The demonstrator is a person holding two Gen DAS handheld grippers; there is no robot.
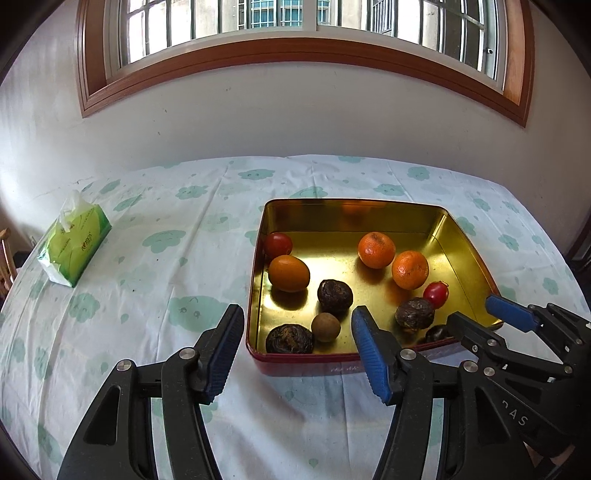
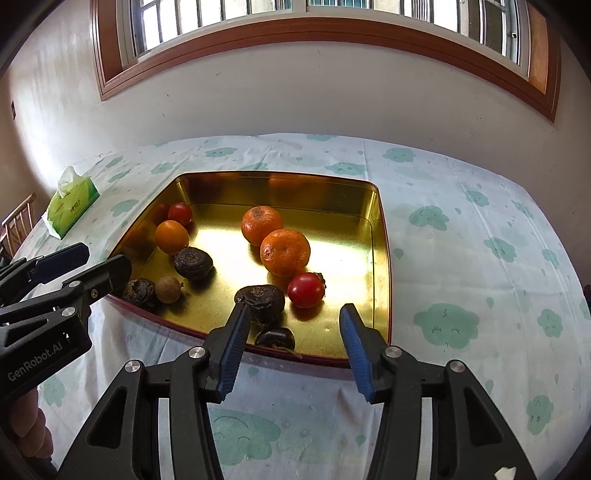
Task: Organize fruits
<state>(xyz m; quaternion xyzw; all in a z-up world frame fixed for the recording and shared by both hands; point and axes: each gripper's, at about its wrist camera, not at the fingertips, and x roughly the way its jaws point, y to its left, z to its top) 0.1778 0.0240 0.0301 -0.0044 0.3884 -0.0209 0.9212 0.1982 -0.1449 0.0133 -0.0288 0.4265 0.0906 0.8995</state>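
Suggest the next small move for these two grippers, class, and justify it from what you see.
Probably draw both back from the tin. Every fruit in view already lies inside it, including the tangerines and tomatoes, and no fruit shows on the tablecloth. The left gripper and right gripper hold nothing, jaws apart.

A desk [image 1: 184, 258] fills the middle of both views, covered by a white cloth [image 1: 424, 184] printed with pale green smiling clouds and creased in long folds. At the left of each frame a green tissue pack [image 1: 75, 245] lies on the cloth near the desk's edge, a white tissue sticking up from its top. Behind runs a white wall [image 1: 277, 110], scuffed in places. Along the top sits a window [image 1: 295, 22] with a brown wooden frame and barred panes. A wooden chair [image 2: 18, 221] shows at the far left.
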